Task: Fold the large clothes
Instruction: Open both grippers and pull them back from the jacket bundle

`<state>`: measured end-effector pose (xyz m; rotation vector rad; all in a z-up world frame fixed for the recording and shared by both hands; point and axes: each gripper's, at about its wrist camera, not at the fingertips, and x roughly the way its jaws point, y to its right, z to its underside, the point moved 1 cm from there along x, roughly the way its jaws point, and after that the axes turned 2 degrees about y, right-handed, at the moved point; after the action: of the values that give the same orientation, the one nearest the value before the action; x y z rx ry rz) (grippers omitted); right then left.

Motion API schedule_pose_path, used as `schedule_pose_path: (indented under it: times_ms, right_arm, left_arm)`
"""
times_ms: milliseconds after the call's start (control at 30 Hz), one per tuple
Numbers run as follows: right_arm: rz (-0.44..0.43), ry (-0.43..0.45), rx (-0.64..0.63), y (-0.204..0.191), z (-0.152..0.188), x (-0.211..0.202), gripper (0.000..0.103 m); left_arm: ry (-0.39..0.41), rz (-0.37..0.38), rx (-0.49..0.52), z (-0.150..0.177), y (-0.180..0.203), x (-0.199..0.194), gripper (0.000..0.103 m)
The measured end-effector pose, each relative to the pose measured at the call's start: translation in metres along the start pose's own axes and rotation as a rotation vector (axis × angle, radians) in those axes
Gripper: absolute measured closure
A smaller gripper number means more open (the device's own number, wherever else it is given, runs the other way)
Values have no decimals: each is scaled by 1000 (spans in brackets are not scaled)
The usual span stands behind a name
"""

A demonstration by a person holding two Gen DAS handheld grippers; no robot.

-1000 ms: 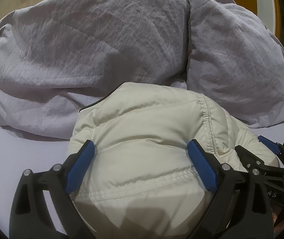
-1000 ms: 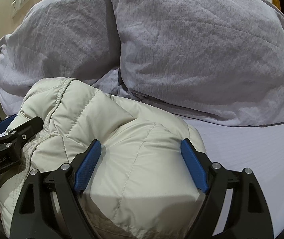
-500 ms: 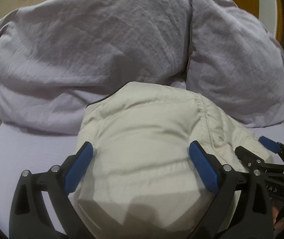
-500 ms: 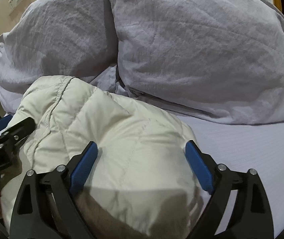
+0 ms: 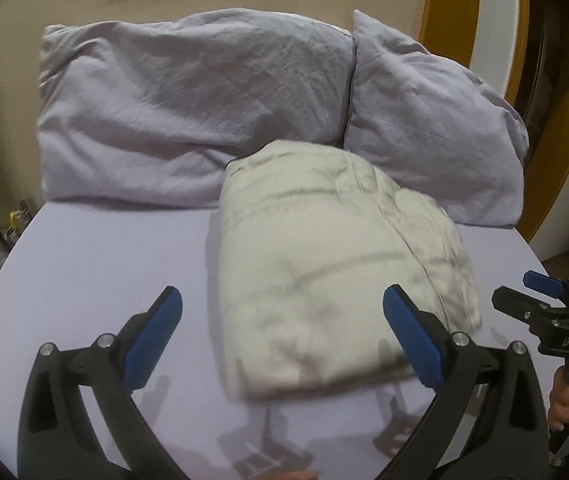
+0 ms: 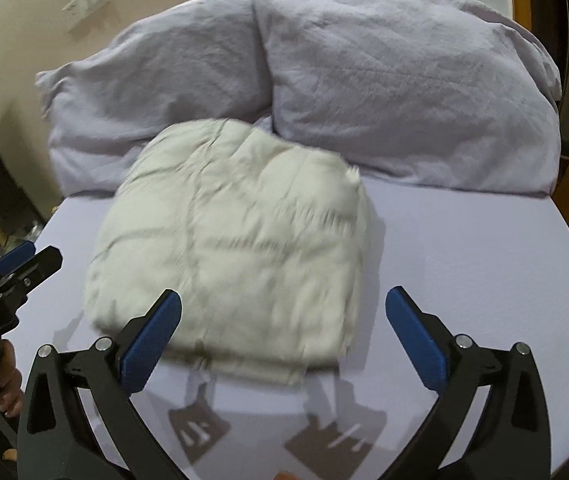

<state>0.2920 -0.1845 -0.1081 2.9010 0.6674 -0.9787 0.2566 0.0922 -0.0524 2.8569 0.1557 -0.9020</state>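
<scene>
Folded cream jacket [image 5: 324, 256] on the bed [image 5: 104, 264] (against pillows [image 5: 188, 112]); both grippers [image 5: 282, 332] [image 6: 284, 330] spread wide, empty

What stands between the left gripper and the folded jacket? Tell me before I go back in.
Nothing visible. The left gripper hangs open with the cream jacket directly ahead on the lavender sheet. The right gripper is off to the side; the pillows lie behind the jacket.

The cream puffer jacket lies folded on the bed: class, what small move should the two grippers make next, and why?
Probably draw both back and stop. The cream puffer jacket lies as a compact bundle on the bed sheet in front of the pillows, and the left gripper and right gripper are both open, holding nothing.
</scene>
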Motion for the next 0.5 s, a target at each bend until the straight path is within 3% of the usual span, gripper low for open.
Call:
schedule_pose_path:
  times_ms: [233,500]
  right_arm:
    - [-35,-6,5,-12,36,-40,1]
    - [-48,4,25,-15,54,-58,1]
  left_arm:
    - [-1,40,-75,36,4,-52,3]
    - [8,52,-80,54,12,-76,2]
